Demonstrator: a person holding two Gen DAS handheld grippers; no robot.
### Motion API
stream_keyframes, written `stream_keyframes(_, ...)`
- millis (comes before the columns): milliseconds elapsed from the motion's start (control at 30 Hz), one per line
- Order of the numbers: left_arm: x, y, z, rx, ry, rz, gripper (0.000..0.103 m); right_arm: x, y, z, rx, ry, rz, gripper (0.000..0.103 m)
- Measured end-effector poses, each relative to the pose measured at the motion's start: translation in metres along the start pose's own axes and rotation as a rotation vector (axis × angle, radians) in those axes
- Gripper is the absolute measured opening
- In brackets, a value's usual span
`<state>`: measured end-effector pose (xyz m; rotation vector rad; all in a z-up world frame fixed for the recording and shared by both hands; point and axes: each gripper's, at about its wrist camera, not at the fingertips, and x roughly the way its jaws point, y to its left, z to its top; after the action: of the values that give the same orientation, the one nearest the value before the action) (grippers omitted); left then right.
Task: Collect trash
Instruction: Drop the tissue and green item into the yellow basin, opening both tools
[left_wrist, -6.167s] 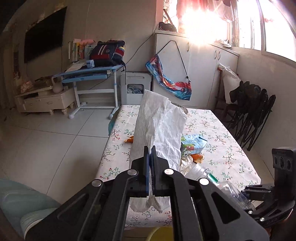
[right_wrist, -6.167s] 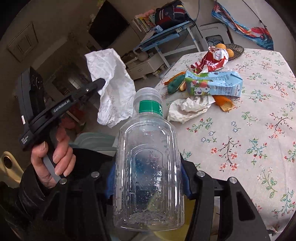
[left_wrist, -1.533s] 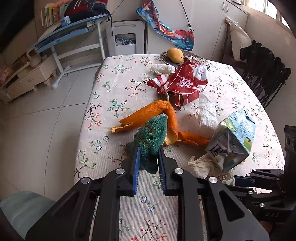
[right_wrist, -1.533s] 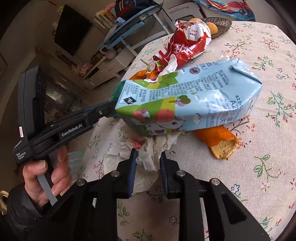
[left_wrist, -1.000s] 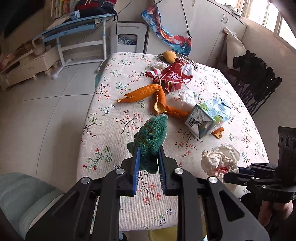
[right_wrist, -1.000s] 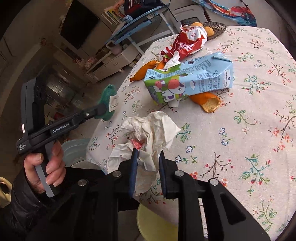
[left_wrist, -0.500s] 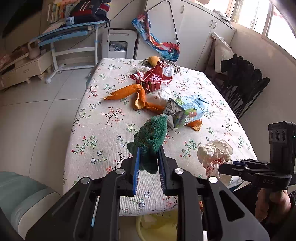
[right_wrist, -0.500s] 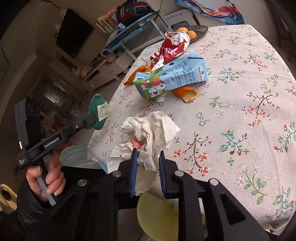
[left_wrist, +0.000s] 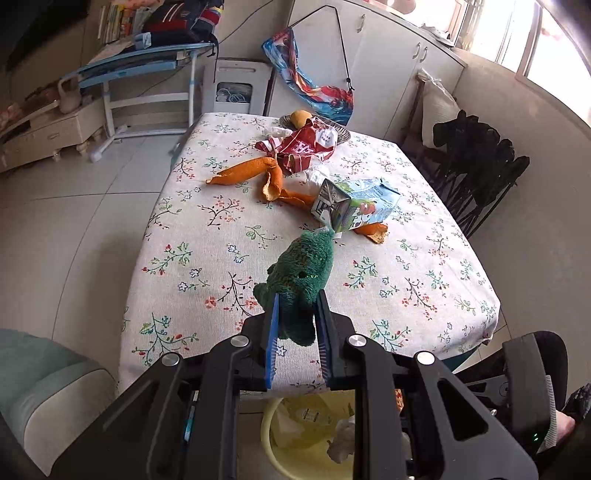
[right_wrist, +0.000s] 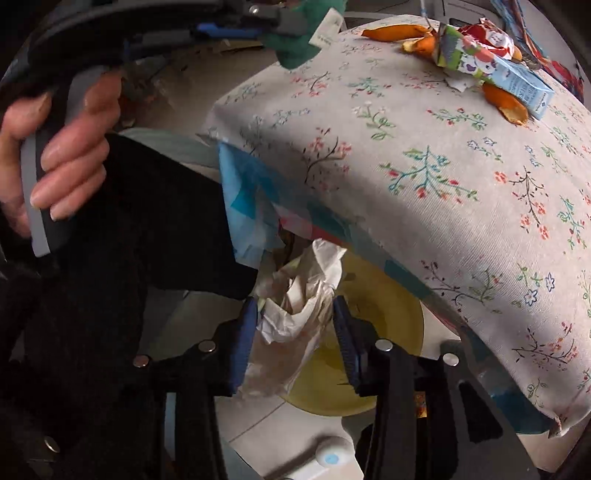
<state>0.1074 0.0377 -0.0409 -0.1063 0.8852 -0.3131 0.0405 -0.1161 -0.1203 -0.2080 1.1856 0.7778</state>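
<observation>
Two grippers are working, and I start from my right gripper (right_wrist: 295, 332): its jaws have just been opening, and the crumpled paper (right_wrist: 299, 295) sits loose between them, right above the yellow bin (right_wrist: 388, 325) that stands on the floor under the near edge of the table (right_wrist: 424, 206). My left gripper (left_wrist: 295, 328) is closed on the green knitted piece (left_wrist: 303, 273), above the table and a little behind the bin. Inside the bin I see some pale, crushed trash (left_wrist: 340, 439), so I judge one part of the work is done. Left on the table, farther from the bin, are the milk carton (left_wrist: 354, 206), dented and lying on its side, the curled orange peels (left_wrist: 258, 173) and, farthest, the red wrapper (left_wrist: 303, 147), crumpled. The paper looks white, light and strongly wrinkled, with faint stains.
</observation>
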Motion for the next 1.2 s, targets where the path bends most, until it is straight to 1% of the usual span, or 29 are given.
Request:
stream_keyframes(33,-0.001,-0.001,-0.003,0.0,0.0,-0.002,0.018,0.002,0.002,0.0,-0.008,0.005,-0.01,0.044)
stream_keyframes(67,-0.003,-0.002,-0.007,0.0,0.002,-0.004,0.018,0.001,0.001,0.0,-0.006,-0.002,-0.014,0.047)
stream_keyframes(133,-0.006,-0.004,-0.014,0.003,0.007,-0.006,0.018,-0.007,-0.005,0.001,0.025,-0.04,-0.017,0.053)
stream_keyframes(200,-0.009,-0.006,-0.023,0.006,0.015,-0.008,0.018,-0.016,-0.015,0.001,0.072,-0.085,-0.013,0.056)
stream_keyframes(233,-0.01,-0.008,-0.027,0.008,0.02,-0.009,0.018,-0.021,-0.021,0.002,0.095,-0.11,-0.017,0.058)
stream_keyframes(300,-0.013,-0.012,-0.036,0.014,0.03,-0.016,0.018,-0.032,-0.03,0.0,0.141,-0.161,-0.016,0.059)
stream_keyframes(367,-0.016,-0.018,-0.047,0.025,0.042,-0.025,0.018,-0.045,-0.038,-0.004,0.2,-0.227,-0.029,0.064)
stream_keyframes(500,-0.017,-0.038,-0.071,0.08,0.082,-0.045,0.018,-0.071,-0.063,-0.011,0.359,-0.365,-0.004,0.065)
stream_keyframes(567,-0.014,-0.05,-0.085,0.115,0.118,-0.058,0.018,-0.08,-0.075,-0.016,0.422,-0.418,0.004,0.066)
stream_keyframes(667,-0.004,-0.072,-0.105,0.19,0.186,-0.059,0.019,-0.09,-0.085,-0.022,0.48,-0.461,0.025,0.066)
stream_keyframes(733,0.008,-0.086,-0.117,0.244,0.261,-0.07,0.021,-0.096,-0.086,-0.024,0.488,-0.47,0.029,0.066)
stream_keyframes(767,0.013,-0.091,-0.123,0.267,0.295,-0.06,0.023,-0.097,-0.085,-0.025,0.487,-0.472,0.029,0.066)
stream_keyframes(833,0.021,-0.099,-0.133,0.309,0.332,-0.031,0.025,-0.099,-0.083,-0.027,0.48,-0.475,0.028,0.066)
stream_keyframes(867,0.022,-0.101,-0.135,0.319,0.343,-0.031,0.03,-0.1,-0.082,-0.028,0.478,-0.477,0.028,0.066)
stream_keyframes(900,0.021,-0.102,-0.135,0.322,0.342,-0.032,0.033,-0.102,-0.082,-0.029,0.477,-0.481,0.029,0.066)
stream_keyframes(933,0.018,-0.102,-0.134,0.322,0.33,-0.03,0.042,-0.104,-0.081,-0.033,0.479,-0.485,0.03,0.066)
stream_keyframes(967,0.015,-0.1,-0.132,0.318,0.313,-0.03,0.047,-0.105,-0.081,-0.034,0.48,-0.489,0.03,0.066)
stream_keyframes(1067,0.005,-0.095,-0.124,0.281,0.268,-0.048,0.051,-0.105,-0.084,-0.034,0.484,-0.496,0.028,0.066)
stream_keyframes(1200,-0.001,-0.085,-0.113,0.224,0.219,-0.036,0.054,-0.103,-0.08,-0.034,0.469,-0.487,0.017,0.066)
